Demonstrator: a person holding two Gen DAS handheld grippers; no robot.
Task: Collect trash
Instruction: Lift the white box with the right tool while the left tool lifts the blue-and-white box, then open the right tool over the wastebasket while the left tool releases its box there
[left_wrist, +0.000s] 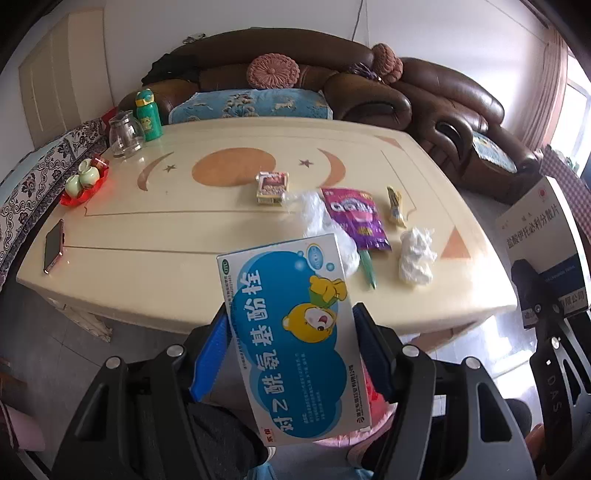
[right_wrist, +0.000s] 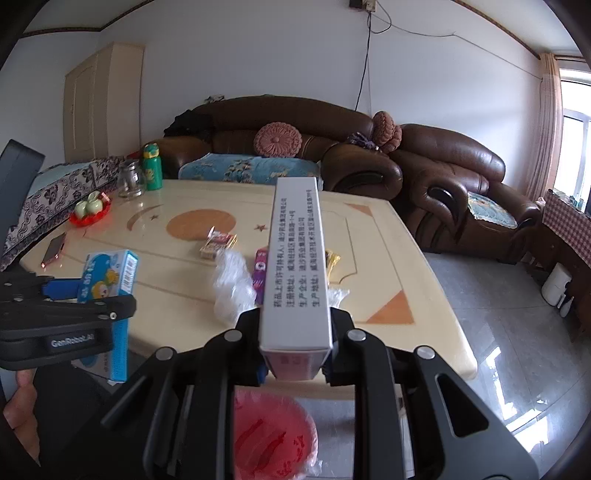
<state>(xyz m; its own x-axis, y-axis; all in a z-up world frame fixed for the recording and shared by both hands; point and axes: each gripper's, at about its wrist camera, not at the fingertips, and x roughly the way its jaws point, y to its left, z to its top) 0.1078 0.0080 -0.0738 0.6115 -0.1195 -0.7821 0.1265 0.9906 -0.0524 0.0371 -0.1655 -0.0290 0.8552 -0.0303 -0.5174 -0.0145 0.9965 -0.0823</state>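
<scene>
Left gripper (left_wrist: 291, 350) clamped on blue carton (left_wrist: 291, 332), cartoon bear, "对乙酰氨基酚栓", held off cream table (left_wrist: 147, 236) edge. Right gripper (right_wrist: 295, 332) clamped on grey box (right_wrist: 295, 273), sm. Chinese print, above red-lined bin (right_wrist: 273, 435). On table: purple pouch (left_wrist: 358, 218), crumpled tissue (left_wrist: 415, 256).

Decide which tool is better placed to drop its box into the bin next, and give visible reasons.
Probably the right tool: its white box hangs almost directly over the red-lined bin. The left tool holds its blue box off to the side, with only the bin's edge showing beneath.
</scene>
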